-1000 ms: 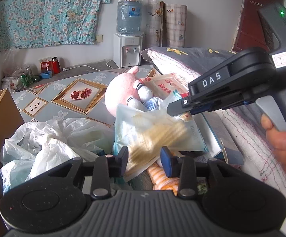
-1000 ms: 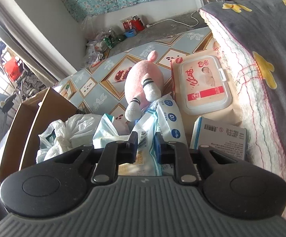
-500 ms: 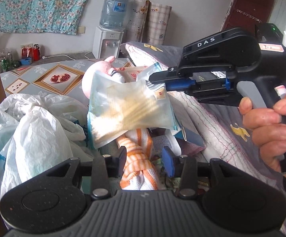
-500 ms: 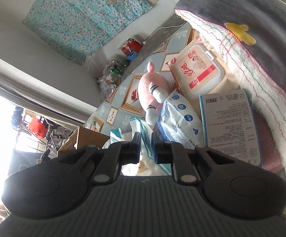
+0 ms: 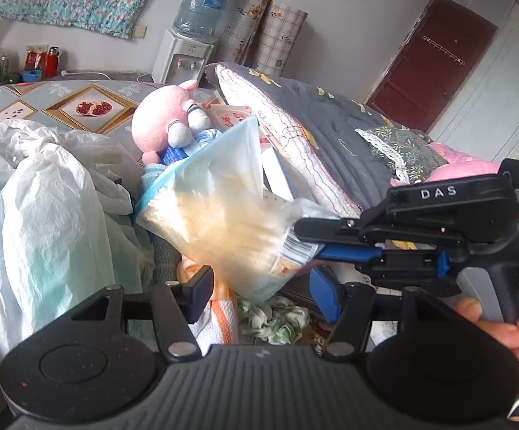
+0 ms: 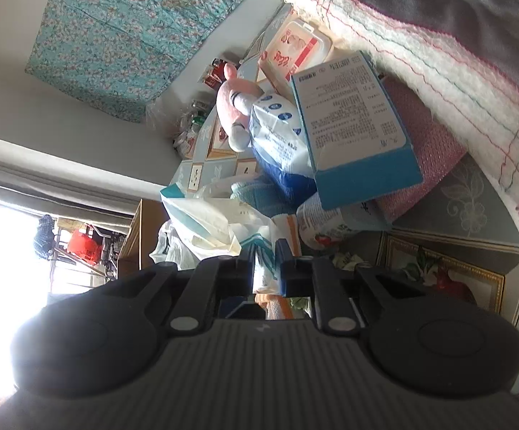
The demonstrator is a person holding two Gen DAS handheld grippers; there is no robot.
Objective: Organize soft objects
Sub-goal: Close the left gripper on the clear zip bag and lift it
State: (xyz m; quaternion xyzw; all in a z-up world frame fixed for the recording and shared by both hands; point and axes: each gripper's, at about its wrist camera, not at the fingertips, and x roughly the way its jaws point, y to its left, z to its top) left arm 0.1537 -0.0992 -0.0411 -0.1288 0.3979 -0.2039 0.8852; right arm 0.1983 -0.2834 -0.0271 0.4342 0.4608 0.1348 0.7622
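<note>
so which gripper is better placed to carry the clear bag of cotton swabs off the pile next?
Right. The right gripper is already shut on the edge of the swab bag, which hangs lifted above the pile. The left gripper is opening below it, its pads not pressing anything.

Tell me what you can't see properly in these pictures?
- Bag contents: left wrist view, blurred to a yellowish mass.
- Towel: left wrist view, mostly hidden behind the bag and left gripper.
- Box print: right wrist view, too small to read.
- Window: right wrist view, washed out by glare.
</note>
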